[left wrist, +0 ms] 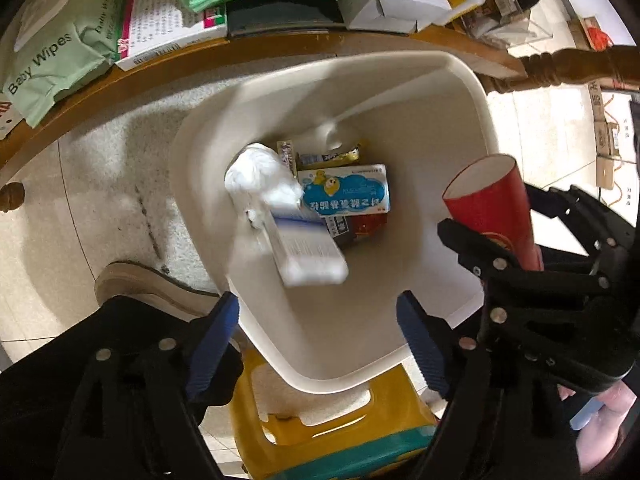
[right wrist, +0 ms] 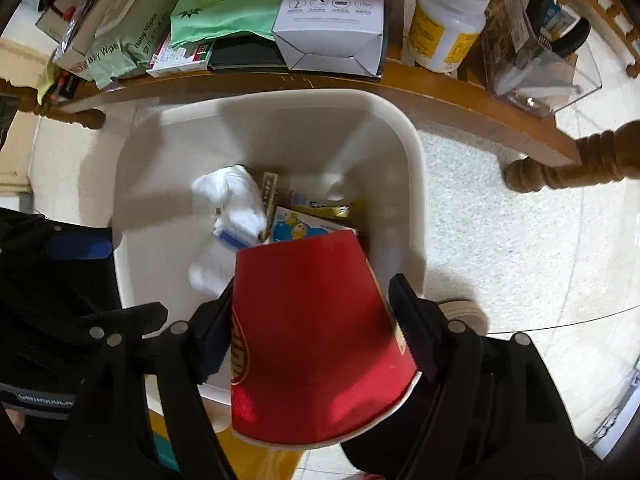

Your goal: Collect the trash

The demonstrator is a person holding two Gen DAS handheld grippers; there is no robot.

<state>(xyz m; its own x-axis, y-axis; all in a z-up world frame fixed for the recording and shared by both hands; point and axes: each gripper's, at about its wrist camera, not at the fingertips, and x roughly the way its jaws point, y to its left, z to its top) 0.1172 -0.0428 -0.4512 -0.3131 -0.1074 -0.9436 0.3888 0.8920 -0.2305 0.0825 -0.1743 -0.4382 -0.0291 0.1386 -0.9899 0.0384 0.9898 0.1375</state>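
A cream plastic bin (left wrist: 432, 128) (right wrist: 404, 184) stands on the floor under a wooden table. It holds crumpled white tissue (left wrist: 256, 176) (right wrist: 228, 192), a blue medicine box (left wrist: 346, 194), and wrappers. A blurred white and blue box (left wrist: 308, 252) hangs in mid-air inside the bin, below my left gripper (left wrist: 320, 328), which is open and empty over the near rim. My right gripper (right wrist: 308, 328) is shut on a red paper cup (right wrist: 312, 340) (left wrist: 496, 208), holding it over the bin's near right side.
The wooden table edge (left wrist: 240, 56) (right wrist: 280, 84) carries baby wipes (left wrist: 48, 60), a green pack, white boxes and a pill bottle (right wrist: 448, 24). A yellow stool (left wrist: 332, 428) stands under the bin's near side. A shoe (left wrist: 148, 288) rests on the floor at left.
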